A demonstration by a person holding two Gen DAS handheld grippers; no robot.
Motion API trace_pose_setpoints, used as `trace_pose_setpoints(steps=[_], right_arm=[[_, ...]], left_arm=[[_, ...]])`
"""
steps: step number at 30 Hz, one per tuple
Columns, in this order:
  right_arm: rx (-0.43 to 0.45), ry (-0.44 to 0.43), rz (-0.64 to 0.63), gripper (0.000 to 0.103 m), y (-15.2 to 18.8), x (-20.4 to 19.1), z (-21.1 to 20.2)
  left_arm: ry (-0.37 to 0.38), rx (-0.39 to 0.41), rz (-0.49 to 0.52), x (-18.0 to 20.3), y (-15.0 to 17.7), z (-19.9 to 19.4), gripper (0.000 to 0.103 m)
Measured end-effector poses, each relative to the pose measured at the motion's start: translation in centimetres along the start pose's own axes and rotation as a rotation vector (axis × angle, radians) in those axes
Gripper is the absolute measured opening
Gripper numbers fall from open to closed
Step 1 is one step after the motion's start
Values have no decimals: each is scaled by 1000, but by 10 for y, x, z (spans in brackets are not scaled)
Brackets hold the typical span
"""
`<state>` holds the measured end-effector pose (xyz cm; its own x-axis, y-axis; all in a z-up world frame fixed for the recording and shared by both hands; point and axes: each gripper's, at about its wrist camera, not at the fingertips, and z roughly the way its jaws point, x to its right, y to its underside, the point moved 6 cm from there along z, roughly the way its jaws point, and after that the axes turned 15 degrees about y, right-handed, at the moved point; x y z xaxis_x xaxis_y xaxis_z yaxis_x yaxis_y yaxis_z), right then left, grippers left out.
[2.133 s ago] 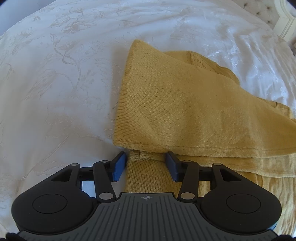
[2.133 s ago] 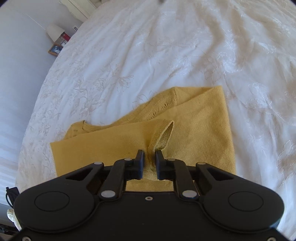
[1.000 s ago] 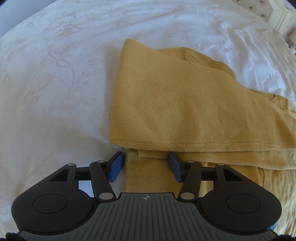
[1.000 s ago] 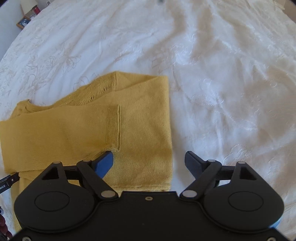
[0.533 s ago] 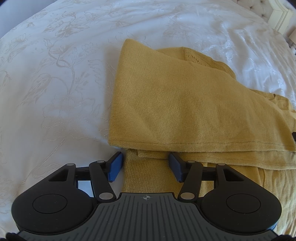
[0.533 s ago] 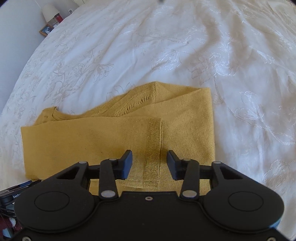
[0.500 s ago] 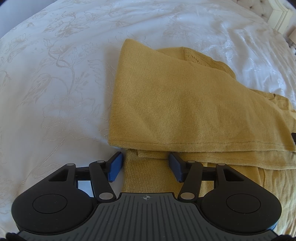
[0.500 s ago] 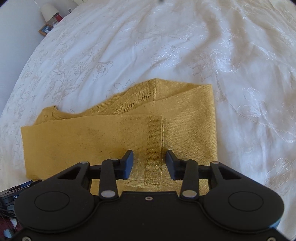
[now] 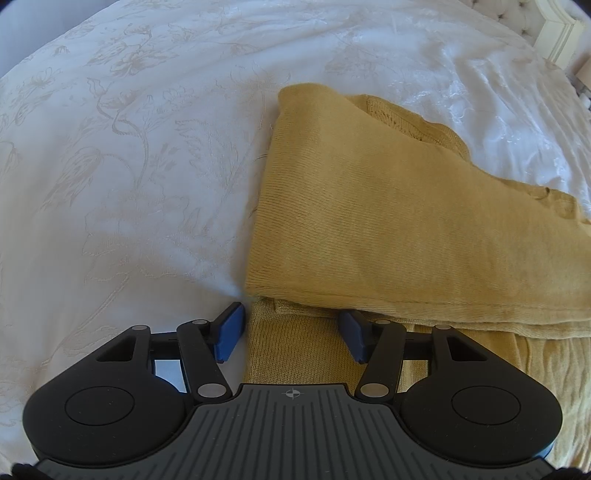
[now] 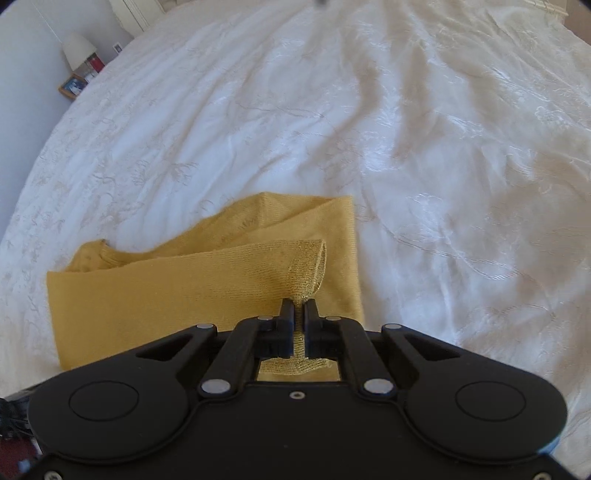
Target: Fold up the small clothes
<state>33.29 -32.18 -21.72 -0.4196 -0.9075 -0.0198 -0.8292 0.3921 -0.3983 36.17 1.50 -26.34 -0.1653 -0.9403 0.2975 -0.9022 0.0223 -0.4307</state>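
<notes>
A mustard-yellow knit sweater (image 9: 406,229) lies partly folded on the white embroidered bedspread (image 9: 129,166). My left gripper (image 9: 291,332) is open, its blue pads either side of the sweater's lower layer at the near left corner, under the folded sleeve. In the right wrist view the sweater (image 10: 166,288) lies ahead and to the left. My right gripper (image 10: 299,314) is shut on the ribbed sleeve cuff (image 10: 306,273) and holds it slightly raised off the sweater body.
The white bedspread (image 10: 424,147) stretches far ahead and to the right. A nightstand with a lamp (image 10: 77,51) and a picture frame (image 10: 72,85) stands beyond the bed's far left. A tufted headboard and post (image 9: 554,29) are at the upper right.
My right gripper closed on the sleeve cuff it was straddling and lifted it a little. My left gripper stayed open in place at the sweater's corner.
</notes>
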Motion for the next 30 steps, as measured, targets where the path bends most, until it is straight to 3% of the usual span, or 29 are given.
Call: trace_pose_setpoints(steps=[7,13,19,23,25,27,30], right_arm=[[-53,45,-49,14,8,-1,26],[-4,100,-55,49,11,1,23],[26,91,-4,65,17,12,7],[-6,89,-27,68,28,9,9],[-39,118,-30,68,35,13,17],[-77,140,2,68,44,23,26],[-108,143,66,72,52,37,24]], left_arm=[[34,-45,9,1,-2,-16,54],[9,23,76,4,-18,-50,54],[22,38,120,26,-33,-41,55],[-18,-14,137,31,-24,-11,55],[-60,-40,103,15,-16,-4,56],[-53,-45,34,-1,-9,-4,63],[-71,-55,0,-15,-1,-13,65]])
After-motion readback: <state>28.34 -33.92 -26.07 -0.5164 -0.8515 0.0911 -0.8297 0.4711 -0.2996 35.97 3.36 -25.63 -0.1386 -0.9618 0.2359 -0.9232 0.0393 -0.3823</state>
